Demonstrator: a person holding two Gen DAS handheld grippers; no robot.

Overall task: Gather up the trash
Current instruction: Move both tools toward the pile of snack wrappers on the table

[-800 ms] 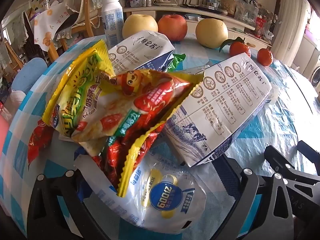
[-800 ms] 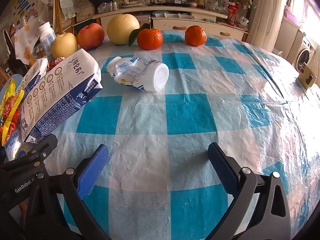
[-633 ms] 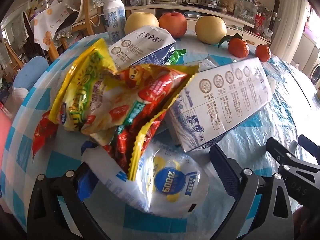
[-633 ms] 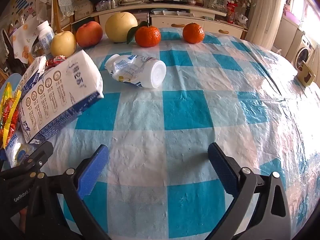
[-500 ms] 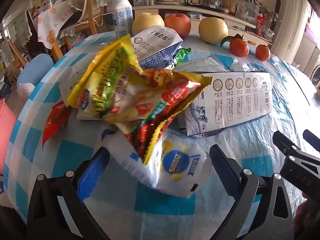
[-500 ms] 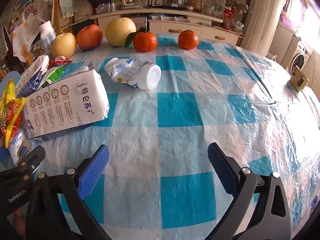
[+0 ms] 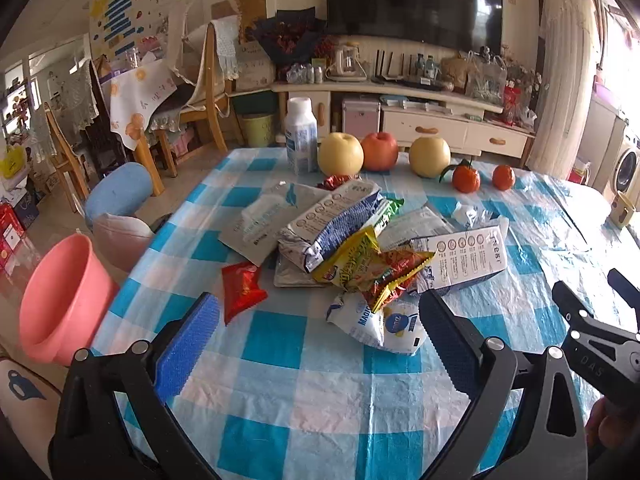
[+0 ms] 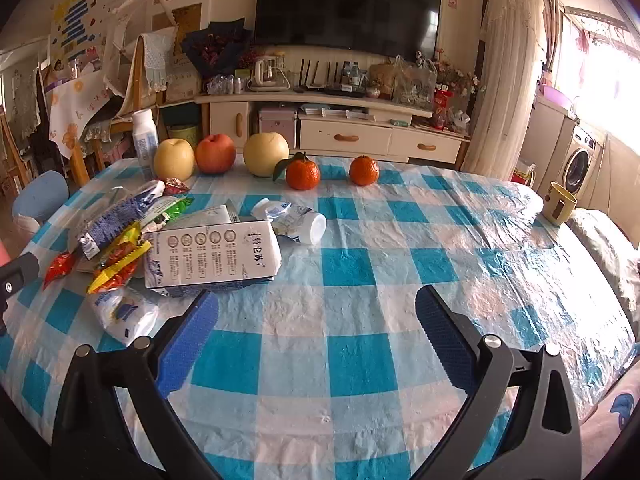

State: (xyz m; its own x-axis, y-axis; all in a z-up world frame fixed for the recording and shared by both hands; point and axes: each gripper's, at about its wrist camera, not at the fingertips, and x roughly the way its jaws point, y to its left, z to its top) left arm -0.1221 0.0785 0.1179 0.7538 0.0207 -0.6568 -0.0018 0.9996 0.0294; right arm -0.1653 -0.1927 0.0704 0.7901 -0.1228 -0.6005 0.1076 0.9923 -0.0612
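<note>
A pile of trash lies on the blue-checked tablecloth (image 7: 280, 380): a white milk carton (image 7: 464, 258), a crushed blue-white carton (image 7: 336, 220), yellow snack wrappers (image 7: 372, 266), a white pouch (image 7: 380, 322), a red wrapper (image 7: 242, 286) and a grey bag (image 7: 260, 226). My left gripper (image 7: 316, 344) is open and empty, just in front of the pile. My right gripper (image 8: 316, 340) is open and empty, right of the milk carton (image 8: 212, 258). A tipped white bottle (image 8: 292, 220) lies behind the carton.
A pink bin (image 7: 56, 300) stands off the table's left edge. Apples, pears (image 7: 340, 154) and oranges (image 8: 302, 174) line the far edge beside an upright bottle (image 7: 301, 140). A yellow mug (image 8: 558, 202) stands at the right. Chairs stand at the left.
Both grippers have pulled back and up from the pile. The milk carton has dropped flat onto the table.
</note>
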